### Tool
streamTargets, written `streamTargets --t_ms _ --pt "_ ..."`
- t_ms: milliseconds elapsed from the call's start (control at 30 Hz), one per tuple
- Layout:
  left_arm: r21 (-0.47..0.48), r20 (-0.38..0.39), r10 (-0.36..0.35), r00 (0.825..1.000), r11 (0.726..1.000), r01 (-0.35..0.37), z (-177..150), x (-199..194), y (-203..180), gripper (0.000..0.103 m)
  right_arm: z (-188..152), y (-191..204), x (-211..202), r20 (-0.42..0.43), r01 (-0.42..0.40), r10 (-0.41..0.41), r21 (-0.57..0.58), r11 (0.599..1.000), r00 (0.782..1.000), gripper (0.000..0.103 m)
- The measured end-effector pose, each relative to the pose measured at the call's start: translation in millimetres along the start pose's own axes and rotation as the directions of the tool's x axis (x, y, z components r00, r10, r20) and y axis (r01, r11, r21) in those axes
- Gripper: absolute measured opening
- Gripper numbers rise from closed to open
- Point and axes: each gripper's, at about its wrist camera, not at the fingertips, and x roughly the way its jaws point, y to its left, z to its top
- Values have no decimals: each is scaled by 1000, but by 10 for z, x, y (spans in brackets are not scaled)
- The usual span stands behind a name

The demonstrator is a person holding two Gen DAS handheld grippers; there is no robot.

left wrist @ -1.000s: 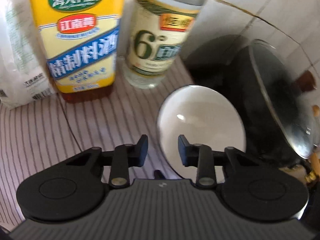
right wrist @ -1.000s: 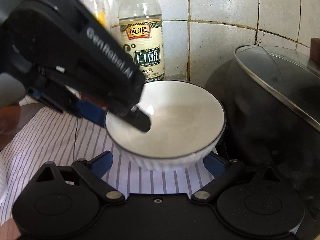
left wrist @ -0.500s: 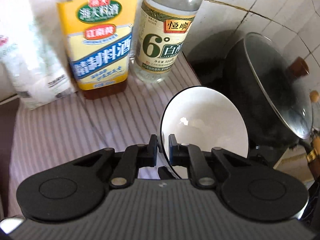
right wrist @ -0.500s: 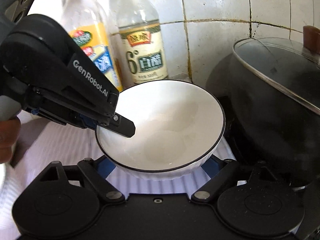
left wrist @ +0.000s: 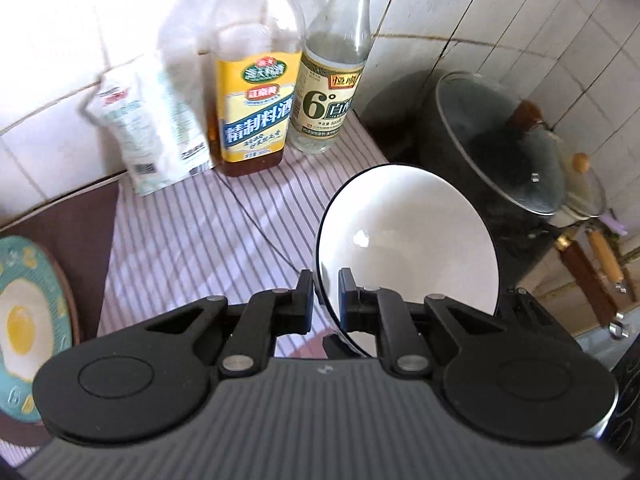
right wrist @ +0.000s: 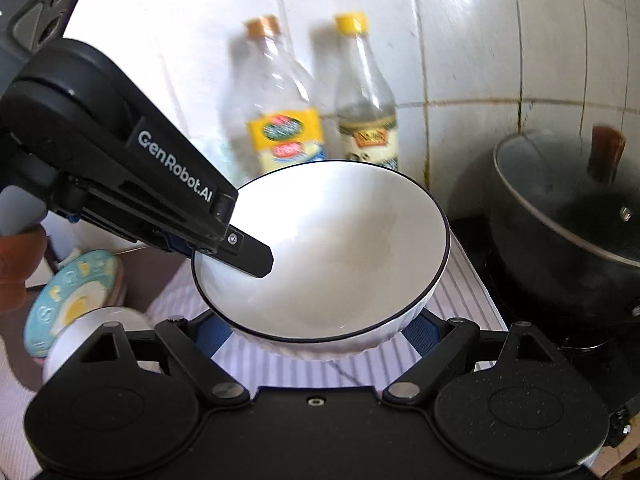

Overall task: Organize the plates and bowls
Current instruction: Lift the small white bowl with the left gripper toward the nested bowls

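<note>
Okay, got the left claw (left wrist: 325, 292) pressed together on the near rim of the white bowl (left wrist: 408, 240), one finger inside and one outside. Also got the right claw (right wrist: 316, 332) spread wide around the bowl's lower body, blue pads snug against both sides, so pinching it too as far as can be told. Holding that bowl tipped, up over the striped cloth (left wrist: 180, 248), empty and clean inside with a thin dark edge. Off to the left, seeing a teal plate with a fried-egg print (left wrist: 24, 312) on a brown surface. Further back on the cloth, spotting a white bag (left wrist: 148, 128), a yellow-label bottle (left wrist: 252, 120) and a clear bottle with a yellow cap (left wrist: 328, 92), side by side against the tiled wall (left wrist: 500, 20). Over to the right, noticing a black pot with a glass lid (left wrist: 500, 148).
</note>
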Motion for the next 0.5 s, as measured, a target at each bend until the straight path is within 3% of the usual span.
streamTargets --t_ms 267,500 --pt "-72 38 -34 999 997 36 -278 -667 300 11 6 439 -561 3 -77 77 -60 995 997 93" --pt "-121 59 -7 998 993 14 -486 -1085 600 11 37 880 -794 -16 -149 148 -155 977 989 93"
